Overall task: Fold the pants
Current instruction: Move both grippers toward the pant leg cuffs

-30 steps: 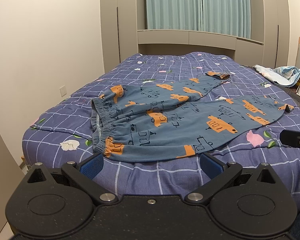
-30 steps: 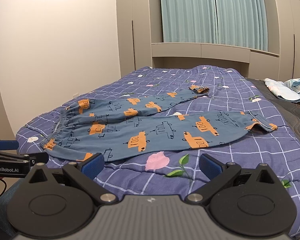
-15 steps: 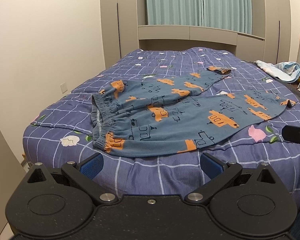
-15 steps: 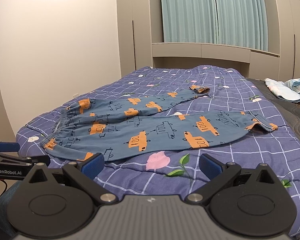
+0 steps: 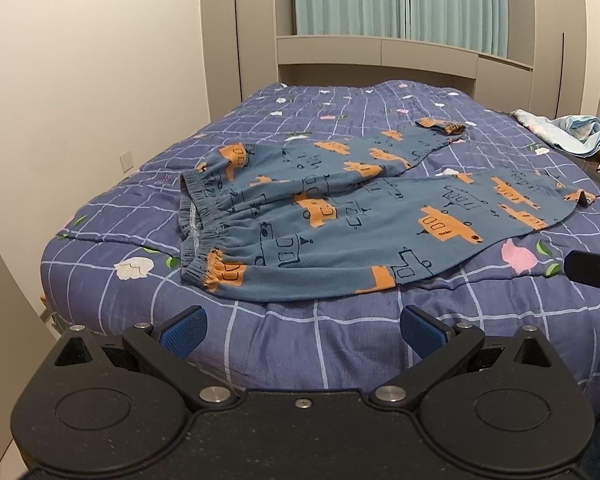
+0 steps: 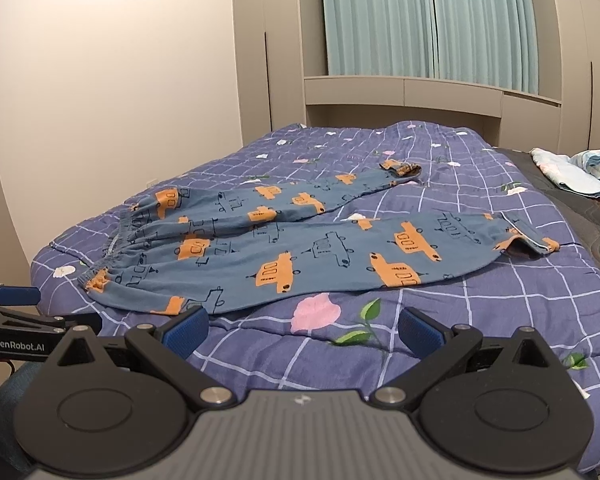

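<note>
My left gripper (image 6: 10,312) read "GenRobot.AI". Both my grippers' jaws stood wide apart, empty, short of the pants (image 5: 340,224) on the bed (image 5: 300,344).

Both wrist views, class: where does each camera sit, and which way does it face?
Left wrist view: sits behind the open left tongs at the bed's near edge, facing the pants waistband; the right tongs' tip shows at right.
Right wrist view: sits behind the open right tongs, facing the near trouser leg; the left tongs show at left.
Shared: pants, bed, curtains.
</note>
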Demonstrator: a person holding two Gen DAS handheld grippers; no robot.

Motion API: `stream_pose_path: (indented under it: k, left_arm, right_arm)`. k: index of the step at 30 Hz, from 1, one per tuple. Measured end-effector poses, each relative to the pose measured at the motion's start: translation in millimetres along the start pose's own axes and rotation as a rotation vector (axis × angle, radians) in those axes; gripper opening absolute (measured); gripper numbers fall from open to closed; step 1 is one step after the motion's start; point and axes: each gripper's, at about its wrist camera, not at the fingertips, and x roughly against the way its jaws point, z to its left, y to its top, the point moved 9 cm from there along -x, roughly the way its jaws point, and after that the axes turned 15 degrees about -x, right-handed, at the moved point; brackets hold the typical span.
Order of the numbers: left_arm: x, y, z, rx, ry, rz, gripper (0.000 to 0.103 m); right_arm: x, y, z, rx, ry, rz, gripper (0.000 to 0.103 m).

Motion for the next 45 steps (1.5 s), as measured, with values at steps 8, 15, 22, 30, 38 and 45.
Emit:
stream_pose_path:
  k: [8, 15, 22, 30, 38, 45]
  left_arm:
    - [-19.6, 15.8, 10.8, 0.001, 0.011, 0.041, 0.102]
    - [-51.2, 52.1, 33.5, -0.019, 0.064, 0.08, 0.102]
    - [-82.5, 94.7, 64.1, -0.041, 0.125, 0.075, 0.103]
    - [-127.8, 139.3, 112.5, 0.011, 0.214, 0.075, 0.103]
    - [-171.9, 170.7, 163.6, -0.018, 0.3, 0.068, 0.103]
    - [-213.3, 172.3, 192.6, -0.035, 0.254, 0.078, 0.103]
  right_arm:
    - [-18.5, 15.2, -2.2, 0.002, 0.006, 0.013, 0.103]
    - [-49.9, 39.7, -3.0, 0.001, 0.014, 0.042, 0.103]
    - [-103.3, 73.2, 4.0, 0.081, 0.07, 0.114, 0.103]
    - [-181.3, 123.4, 19.3, 0.182, 0.132, 0.146, 0.103]
    - [-265.7, 156.8, 36.4, 0.279, 0.203, 0.227, 0.103]
    - [-330.3, 161.5, 48.7, 0.387, 0.198, 0.277, 0.103]
